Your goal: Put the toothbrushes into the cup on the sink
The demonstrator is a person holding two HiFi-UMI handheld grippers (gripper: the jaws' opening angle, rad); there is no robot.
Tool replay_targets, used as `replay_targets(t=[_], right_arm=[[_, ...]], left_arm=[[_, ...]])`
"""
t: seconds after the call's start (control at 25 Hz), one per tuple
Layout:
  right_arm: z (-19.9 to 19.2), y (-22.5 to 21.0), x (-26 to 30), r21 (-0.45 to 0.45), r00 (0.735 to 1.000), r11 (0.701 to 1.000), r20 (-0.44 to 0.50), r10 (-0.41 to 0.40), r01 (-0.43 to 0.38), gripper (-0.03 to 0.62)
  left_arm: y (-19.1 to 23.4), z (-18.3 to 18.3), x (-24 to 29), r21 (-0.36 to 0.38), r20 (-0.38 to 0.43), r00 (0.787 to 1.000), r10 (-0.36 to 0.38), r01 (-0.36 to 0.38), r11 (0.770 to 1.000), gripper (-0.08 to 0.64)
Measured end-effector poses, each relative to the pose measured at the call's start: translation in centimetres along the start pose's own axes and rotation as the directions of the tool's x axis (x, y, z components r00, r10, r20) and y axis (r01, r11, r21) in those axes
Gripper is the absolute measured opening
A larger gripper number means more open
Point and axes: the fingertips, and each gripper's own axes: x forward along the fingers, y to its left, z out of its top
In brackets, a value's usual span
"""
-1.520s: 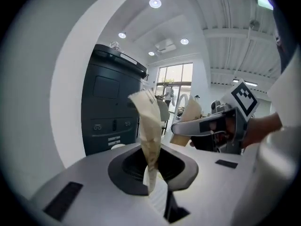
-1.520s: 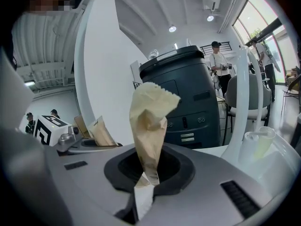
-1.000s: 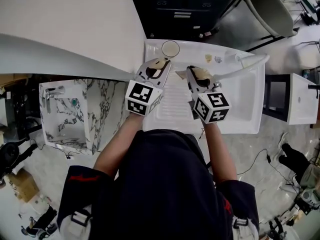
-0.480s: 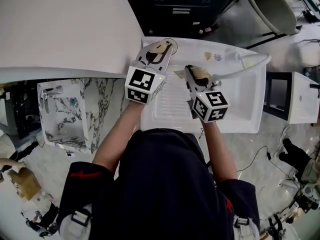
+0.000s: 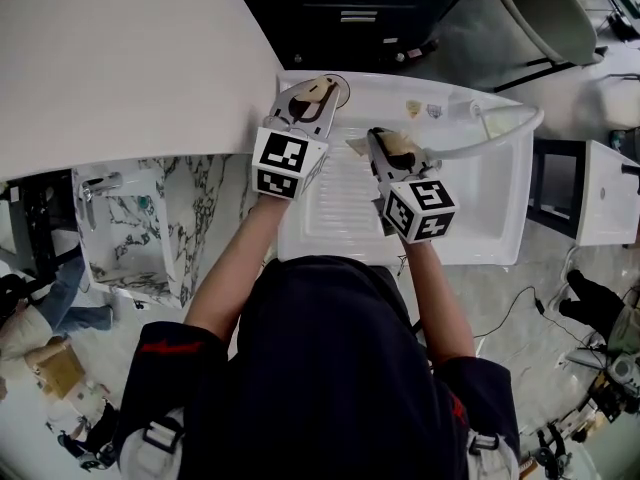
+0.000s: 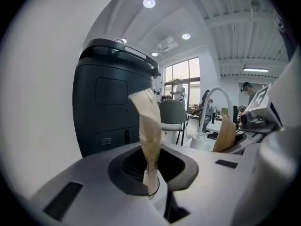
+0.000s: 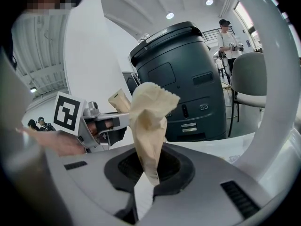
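Observation:
Each gripper is shut on a toothbrush in a tan paper wrapper. My left gripper point(image 5: 318, 96) holds its wrapped toothbrush point(image 6: 149, 126) upright, right at the rim of the round cup point(image 5: 343, 84) on the sink's back left corner; the gripper hides most of the cup. To its right my right gripper point(image 5: 393, 150) hovers over the sink's ribbed drainboard point(image 5: 340, 208) with the other wrapped toothbrush point(image 7: 149, 121). In the right gripper view the left gripper point(image 7: 101, 126) shows beside it. The brushes themselves are hidden by the paper.
The white sink point(image 5: 480, 213) has a curved white faucet point(image 5: 490, 133) over its basin at the right. A dark cabinet-like machine point(image 5: 370, 18) stands behind the sink. A white wall point(image 5: 130, 58) borders the left side. Small scraps point(image 5: 415, 111) lie on the sink's back ledge.
My left gripper has moved away from me with its wrapped toothbrush and now covers most of the cup. The right gripper has stayed in place.

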Motion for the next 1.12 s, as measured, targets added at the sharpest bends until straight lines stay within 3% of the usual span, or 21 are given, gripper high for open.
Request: replay_targets(t=[0.52, 0.76, 1.12], right_arm=[[-0.5, -0.6, 0.1, 0.013, 1.000, 1.000, -0.010, 0.006, -0.006, 0.052], [-0.6, -0.5, 0.2, 0.015, 1.000, 1.000, -0.012, 0.012, -0.012, 0.051], [-0.3, -0.4, 0.1, 0.015, 0.999, 0.999, -0.013, 0.031, -0.031, 0.052]], left_arm=[[-0.3, -3.7, 1.1, -0.018, -0.071, 0.997, -0.012, 0.011, 1.000, 0.037], [-0.6, -4.2, 0.9, -0.033, -0.067, 0.998, -0.018, 0.015, 0.999, 0.040], [-0.7, -3.8, 0.5, -0.044, -0.050, 0.999, -0.002, -0.001, 0.999, 0.117]])
